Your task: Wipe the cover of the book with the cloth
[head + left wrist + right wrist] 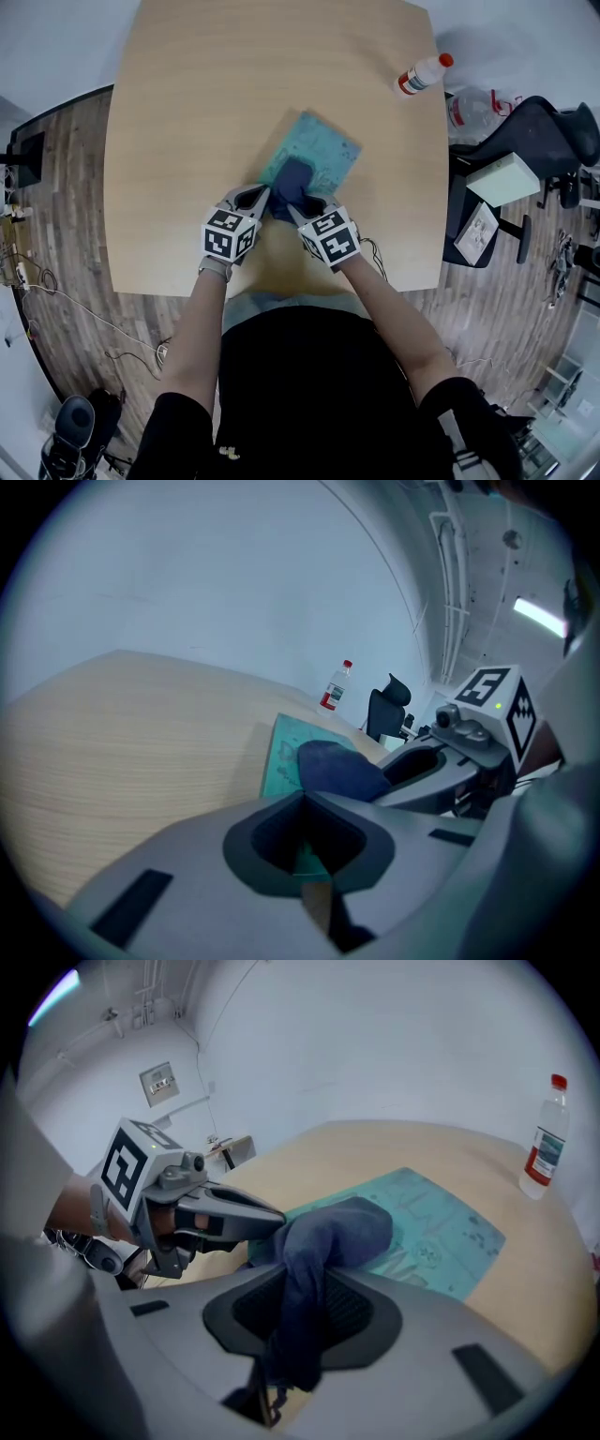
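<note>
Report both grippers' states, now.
Left gripper: closed on the book, at its near edge.
Right gripper: closed on the cloth.

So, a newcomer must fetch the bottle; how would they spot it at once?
Start at the light wooden table. Go to its far right corner, away from the teal book in the middle. There stands a small clear bottle, alone, with a red cap and a red label.
</note>
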The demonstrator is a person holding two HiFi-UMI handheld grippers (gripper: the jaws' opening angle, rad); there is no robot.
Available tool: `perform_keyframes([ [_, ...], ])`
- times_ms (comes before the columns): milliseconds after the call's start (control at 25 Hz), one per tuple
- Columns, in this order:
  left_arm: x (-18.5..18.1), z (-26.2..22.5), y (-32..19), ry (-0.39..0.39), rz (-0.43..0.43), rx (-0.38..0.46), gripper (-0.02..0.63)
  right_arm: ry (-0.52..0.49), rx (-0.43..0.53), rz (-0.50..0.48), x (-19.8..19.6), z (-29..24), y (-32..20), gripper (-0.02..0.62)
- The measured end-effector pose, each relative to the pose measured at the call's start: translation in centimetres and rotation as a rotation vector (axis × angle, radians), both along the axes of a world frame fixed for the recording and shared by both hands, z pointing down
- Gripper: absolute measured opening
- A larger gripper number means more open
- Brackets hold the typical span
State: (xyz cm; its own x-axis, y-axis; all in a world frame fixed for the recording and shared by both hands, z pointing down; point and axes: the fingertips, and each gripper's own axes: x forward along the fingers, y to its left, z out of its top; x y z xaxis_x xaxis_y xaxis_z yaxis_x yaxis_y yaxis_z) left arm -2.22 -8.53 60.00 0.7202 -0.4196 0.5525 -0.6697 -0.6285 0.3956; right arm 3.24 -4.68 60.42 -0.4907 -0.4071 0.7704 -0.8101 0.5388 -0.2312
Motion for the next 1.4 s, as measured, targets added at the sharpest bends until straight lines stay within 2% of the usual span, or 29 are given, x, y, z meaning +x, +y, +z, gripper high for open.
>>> perform_keyframes([
  [200,0.0,0.0,0.1,0.002,0.005,-0.001,0.02,0.005,0.013,0.032,1.5,0.0,-2.4,0.112],
  [480,-0.2,-0.1,0.1,0.004,0.007,-0.001,0.02,0.026,0.026,0.126,5.4,-0.1,-6.4,0.112],
  [960,-0.1,-0.1,0.3,0.011,0.019,0.006,0.02,0.058,0.029,0.211,10.3,-0.5,-11.0,0.112],
  [1240,-0.2,-0.1,0.3,0.021,0.025,0.007,0.02,0.044,-0.005,0.308,11.8,-0.7,-13.9,0.112],
  [1400,-0.2,-0.1,0.4,0.025,0.028,0.008,0.02,0.067,0.0,0.315,11.5,-0.7,-14.9,0.112],
])
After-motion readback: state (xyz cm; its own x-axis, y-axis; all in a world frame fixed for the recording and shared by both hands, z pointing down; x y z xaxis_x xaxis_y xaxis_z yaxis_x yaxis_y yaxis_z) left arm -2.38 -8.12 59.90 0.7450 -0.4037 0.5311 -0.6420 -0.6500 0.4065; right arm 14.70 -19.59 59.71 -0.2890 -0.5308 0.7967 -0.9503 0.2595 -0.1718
